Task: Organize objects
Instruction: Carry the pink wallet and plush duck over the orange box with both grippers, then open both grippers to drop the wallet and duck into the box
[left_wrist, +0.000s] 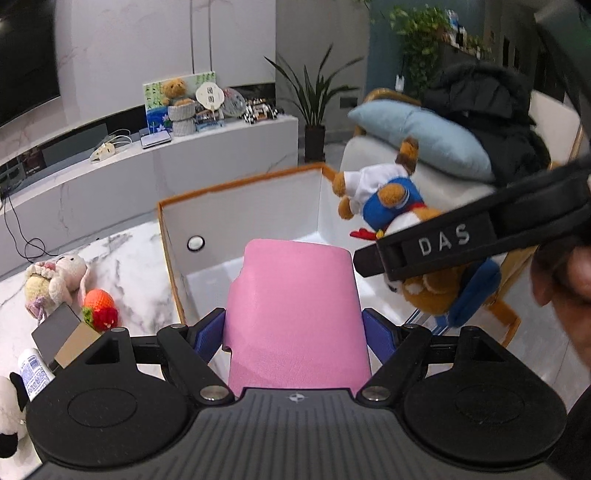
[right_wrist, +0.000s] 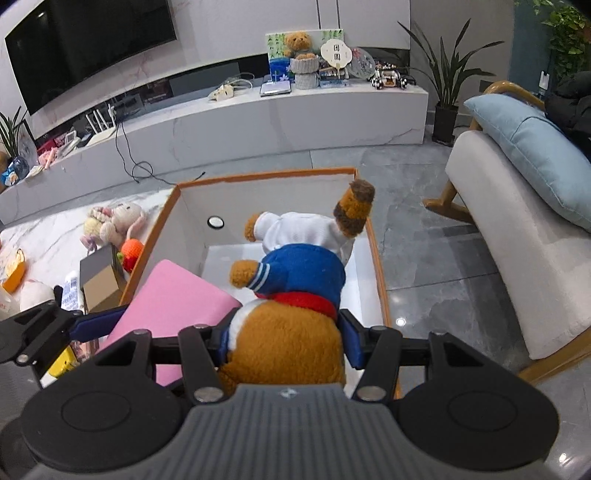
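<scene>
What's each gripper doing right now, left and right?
Left gripper: shut on the pink box, over the storage box.
Right gripper: shut on the plush dog.

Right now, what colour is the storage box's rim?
Orange, on the white storage box; the right wrist view shows it best.

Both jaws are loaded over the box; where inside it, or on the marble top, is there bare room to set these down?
The white box floor is bare from the far wall to its near end. On the marble tabletop, a free strip borders the box's left wall; crowded nearer, around the bunny, strawberry and small carton.
</scene>
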